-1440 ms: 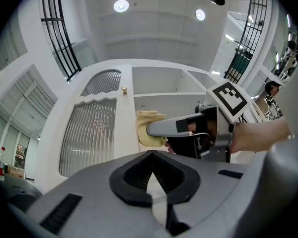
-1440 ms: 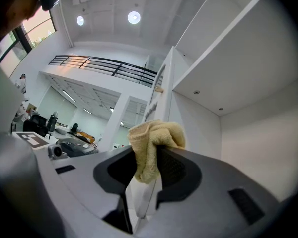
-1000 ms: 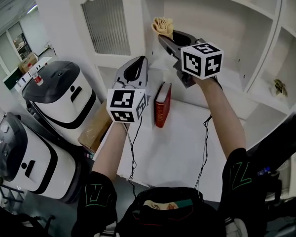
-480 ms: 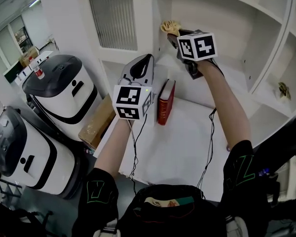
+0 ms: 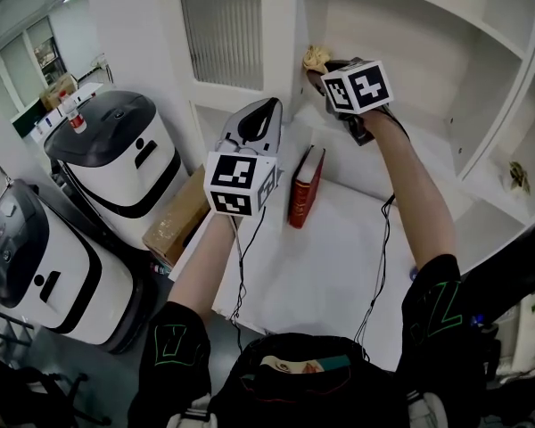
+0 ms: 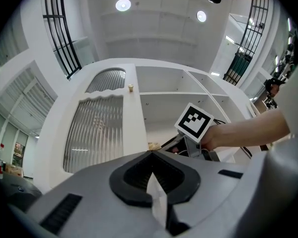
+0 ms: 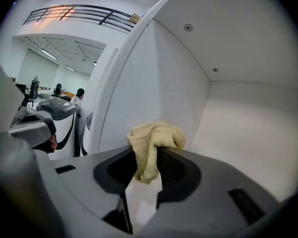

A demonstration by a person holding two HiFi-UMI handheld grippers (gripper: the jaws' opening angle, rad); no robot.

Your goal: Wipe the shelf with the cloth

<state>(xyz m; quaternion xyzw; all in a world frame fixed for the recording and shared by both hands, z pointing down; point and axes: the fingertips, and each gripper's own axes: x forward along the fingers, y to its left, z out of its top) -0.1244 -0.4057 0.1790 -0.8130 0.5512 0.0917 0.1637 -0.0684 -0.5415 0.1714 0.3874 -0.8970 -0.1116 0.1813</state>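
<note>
My right gripper [image 5: 324,63] is raised into the white shelf [image 5: 432,145] and is shut on a crumpled yellow cloth [image 5: 316,57]. In the right gripper view the cloth [image 7: 154,142] bulges out between the jaws of the right gripper [image 7: 148,157], close to the shelf's left side wall [image 7: 154,78]; I cannot tell whether it touches. My left gripper [image 5: 260,114] hangs lower, in front of the cabinet, shut with nothing in it. The left gripper view shows its closed tip [image 6: 151,153] pointing at the cabinet.
A red book [image 5: 305,187] stands on the white tabletop [image 5: 339,266] below the shelf. A ribbed-glass cabinet door [image 5: 223,29] is at the left. Two white round-topped machines [image 5: 116,150] and a cardboard box [image 5: 174,226] stand left of the table. A small object [image 5: 517,175] sits on a right-hand shelf.
My right gripper has carried the cloth further in toward the shelf's left wall. My left gripper has stayed about where it was, still shut.
</note>
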